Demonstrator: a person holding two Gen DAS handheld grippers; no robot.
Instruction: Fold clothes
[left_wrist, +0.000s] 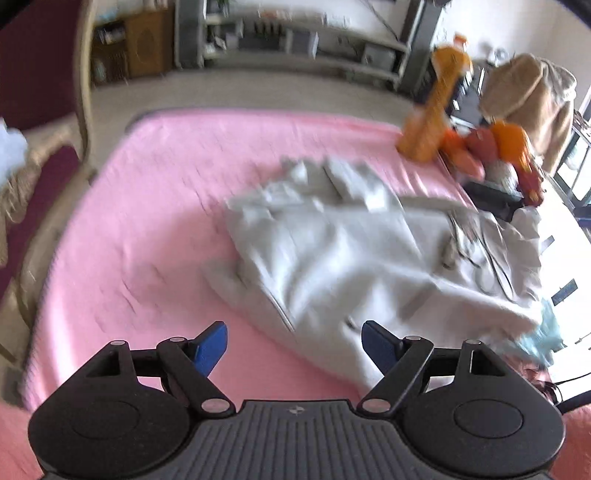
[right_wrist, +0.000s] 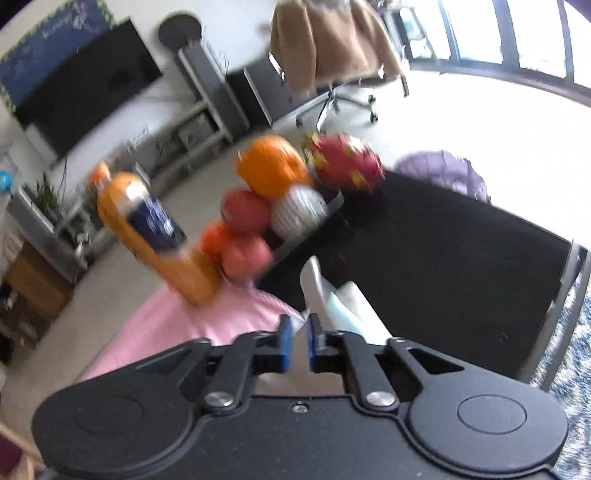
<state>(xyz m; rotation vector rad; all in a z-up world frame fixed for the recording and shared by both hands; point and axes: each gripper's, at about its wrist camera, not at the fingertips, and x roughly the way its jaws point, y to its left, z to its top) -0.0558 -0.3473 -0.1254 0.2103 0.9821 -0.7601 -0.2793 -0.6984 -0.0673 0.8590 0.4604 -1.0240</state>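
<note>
A light grey garment (left_wrist: 332, 247) lies crumpled on the pink cloth (left_wrist: 155, 192) that covers the table, seen blurred in the left wrist view. My left gripper (left_wrist: 294, 341) is open and empty, held above the garment's near edge. My right gripper (right_wrist: 300, 341) is nearly shut, its blue pads pinching a pale grey-white edge of fabric (right_wrist: 332, 295) that rises in front of it, above the pink cloth's (right_wrist: 184, 325) corner.
An orange juice bottle (right_wrist: 147, 229) and a tray of fruit (right_wrist: 280, 195) stand at the table's far right corner, also in the left wrist view (left_wrist: 436, 110). A black chair (right_wrist: 443, 266) is beside the table. Shelves and a draped office chair (left_wrist: 528, 96) stand behind.
</note>
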